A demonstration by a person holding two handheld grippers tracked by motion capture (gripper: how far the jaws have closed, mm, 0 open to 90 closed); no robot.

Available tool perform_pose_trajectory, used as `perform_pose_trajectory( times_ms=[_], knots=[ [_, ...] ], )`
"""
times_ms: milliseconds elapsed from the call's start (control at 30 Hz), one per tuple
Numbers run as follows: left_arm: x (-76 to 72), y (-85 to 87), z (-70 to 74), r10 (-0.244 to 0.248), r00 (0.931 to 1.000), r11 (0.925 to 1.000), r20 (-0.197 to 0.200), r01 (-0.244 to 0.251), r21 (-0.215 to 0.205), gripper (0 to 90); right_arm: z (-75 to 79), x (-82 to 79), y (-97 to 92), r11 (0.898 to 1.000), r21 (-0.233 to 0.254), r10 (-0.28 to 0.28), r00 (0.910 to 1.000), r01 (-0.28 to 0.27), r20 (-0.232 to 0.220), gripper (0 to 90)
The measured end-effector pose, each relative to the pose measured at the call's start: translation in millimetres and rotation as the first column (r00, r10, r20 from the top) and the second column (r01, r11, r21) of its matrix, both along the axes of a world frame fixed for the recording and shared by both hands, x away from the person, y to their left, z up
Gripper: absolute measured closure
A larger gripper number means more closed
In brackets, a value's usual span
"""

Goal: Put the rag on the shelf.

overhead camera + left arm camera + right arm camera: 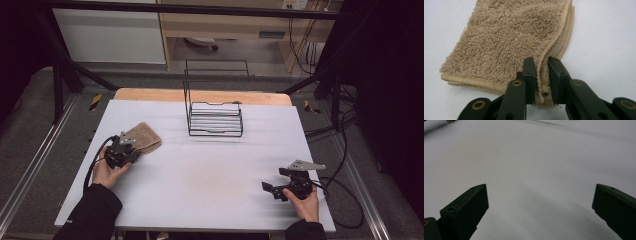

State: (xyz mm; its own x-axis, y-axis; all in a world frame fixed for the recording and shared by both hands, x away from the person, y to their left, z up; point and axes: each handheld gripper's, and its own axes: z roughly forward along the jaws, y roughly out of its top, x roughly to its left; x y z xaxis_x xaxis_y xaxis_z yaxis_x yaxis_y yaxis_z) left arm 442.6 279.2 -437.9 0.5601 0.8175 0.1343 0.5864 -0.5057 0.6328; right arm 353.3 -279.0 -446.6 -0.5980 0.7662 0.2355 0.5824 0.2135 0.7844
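A folded tan towel (145,137) lies on the white table (210,175) at the left. My left gripper (131,145) is at its near corner, held by a hand in a dark sleeve. In the left gripper view the two black jaws (541,62) pinch the upper layers of the towel (506,37) at its corner hem, with the fabric filling the narrow gap between the pads. My right gripper (270,191) rests low near the table's front right, far from the towel. Its jaws (540,192) stand wide apart over bare white tabletop with nothing between them.
A black wire rack (215,120) with a tall back frame stands at the middle back of the table. A wooden strip (150,94) shows along the table's far edge. Cables trail off the right side onto the floor.
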Motion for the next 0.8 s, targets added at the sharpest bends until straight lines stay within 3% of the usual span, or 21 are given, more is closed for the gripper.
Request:
perform_pose_trajectory(
  times_ms=[133,433,633,800],
  knots=[
    [-0.1,4.4,2.3,0.018,0.9997,0.9987,-0.016,-0.018,-0.046,78.3,-0.1,0.1,0.1,1.0,-0.001,0.0,1.0,0.0,-0.003,1.0],
    [-5.1,9.3,15.3,0.038,0.9992,0.9945,-0.016,-0.039,-0.097,80.5,0.1,0.1,-0.1,1.0,0.0,0.003,1.0,-0.003,-0.003,1.0],
    [-13.9,6.4,30.2,0.023,0.9996,0.9905,-0.018,-0.025,-0.136,80.7,0.0,0.0,-0.1,1.0,0.0,0.005,1.0,-0.005,-0.003,1.1],
    [-19.8,-0.9,34.7,0.009,0.9997,0.9891,-0.023,-0.012,-0.146,80.7,0.0,-0.1,0.1,1.0,0.003,0.006,1.0,-0.006,-0.005,1.1]
  ],
)
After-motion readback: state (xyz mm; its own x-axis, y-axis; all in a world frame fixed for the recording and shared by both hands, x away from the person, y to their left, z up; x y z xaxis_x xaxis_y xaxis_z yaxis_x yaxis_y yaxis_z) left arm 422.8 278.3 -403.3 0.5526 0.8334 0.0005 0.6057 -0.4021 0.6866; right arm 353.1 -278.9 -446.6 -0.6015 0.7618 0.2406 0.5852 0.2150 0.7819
